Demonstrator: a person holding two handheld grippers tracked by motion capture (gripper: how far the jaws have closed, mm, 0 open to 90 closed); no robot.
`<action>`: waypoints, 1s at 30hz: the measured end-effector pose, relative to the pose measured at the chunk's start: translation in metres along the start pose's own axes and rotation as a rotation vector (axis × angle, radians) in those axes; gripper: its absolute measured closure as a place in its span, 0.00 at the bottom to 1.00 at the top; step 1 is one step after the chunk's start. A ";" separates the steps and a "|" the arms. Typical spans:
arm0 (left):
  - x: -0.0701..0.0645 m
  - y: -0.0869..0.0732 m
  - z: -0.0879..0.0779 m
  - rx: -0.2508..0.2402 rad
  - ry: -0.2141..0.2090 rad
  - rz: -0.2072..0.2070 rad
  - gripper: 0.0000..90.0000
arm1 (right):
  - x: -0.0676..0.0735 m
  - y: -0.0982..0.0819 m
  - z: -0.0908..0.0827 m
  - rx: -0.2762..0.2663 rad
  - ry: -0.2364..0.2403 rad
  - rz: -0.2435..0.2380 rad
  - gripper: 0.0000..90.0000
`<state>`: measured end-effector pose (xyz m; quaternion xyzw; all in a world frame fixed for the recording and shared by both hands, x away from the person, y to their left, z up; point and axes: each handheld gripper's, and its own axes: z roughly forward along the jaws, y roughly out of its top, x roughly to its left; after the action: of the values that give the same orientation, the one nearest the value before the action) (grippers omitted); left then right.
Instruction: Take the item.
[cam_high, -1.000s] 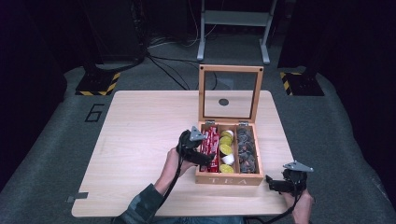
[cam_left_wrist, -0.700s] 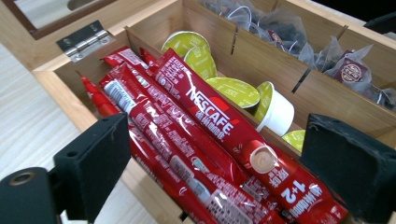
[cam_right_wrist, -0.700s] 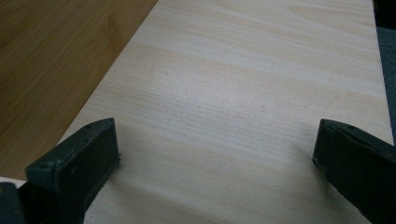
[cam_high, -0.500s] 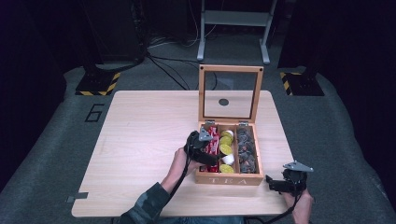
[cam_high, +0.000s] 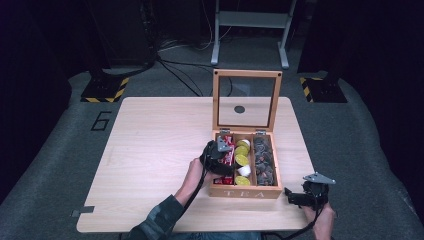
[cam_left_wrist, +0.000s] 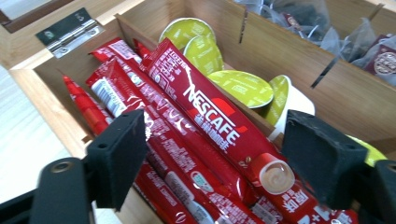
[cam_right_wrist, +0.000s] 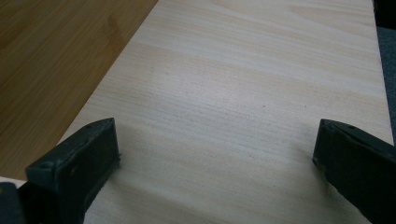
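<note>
While hovering over the red sachets in the tea box, left tongs spread wide, green capsules just beside; right tongs wide above bare bench.

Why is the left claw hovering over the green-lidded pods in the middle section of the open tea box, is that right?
Not quite. The left claw is open over the red coffee sticks in the left section of the tea box, as the left gripper view shows. The green-lidded pods sit beside them in the middle section.
</note>
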<state>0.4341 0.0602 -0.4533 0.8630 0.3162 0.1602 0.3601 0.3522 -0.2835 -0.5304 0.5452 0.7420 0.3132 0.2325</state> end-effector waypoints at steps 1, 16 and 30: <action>0.000 0.000 0.000 0.000 0.000 0.000 0.31 | 0.000 0.000 0.000 0.000 0.000 0.000 0.00; 0.004 0.001 0.001 0.025 0.045 -0.027 0.49 | 0.000 0.000 0.000 0.000 0.000 0.000 0.00; 0.011 0.004 0.005 0.028 0.061 -0.046 0.60 | 0.000 0.000 0.000 0.001 0.000 0.004 0.00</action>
<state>0.4468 0.0623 -0.4532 0.8552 0.3491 0.1734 0.3417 0.3520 -0.2832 -0.5303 0.5468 0.7411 0.3132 0.2316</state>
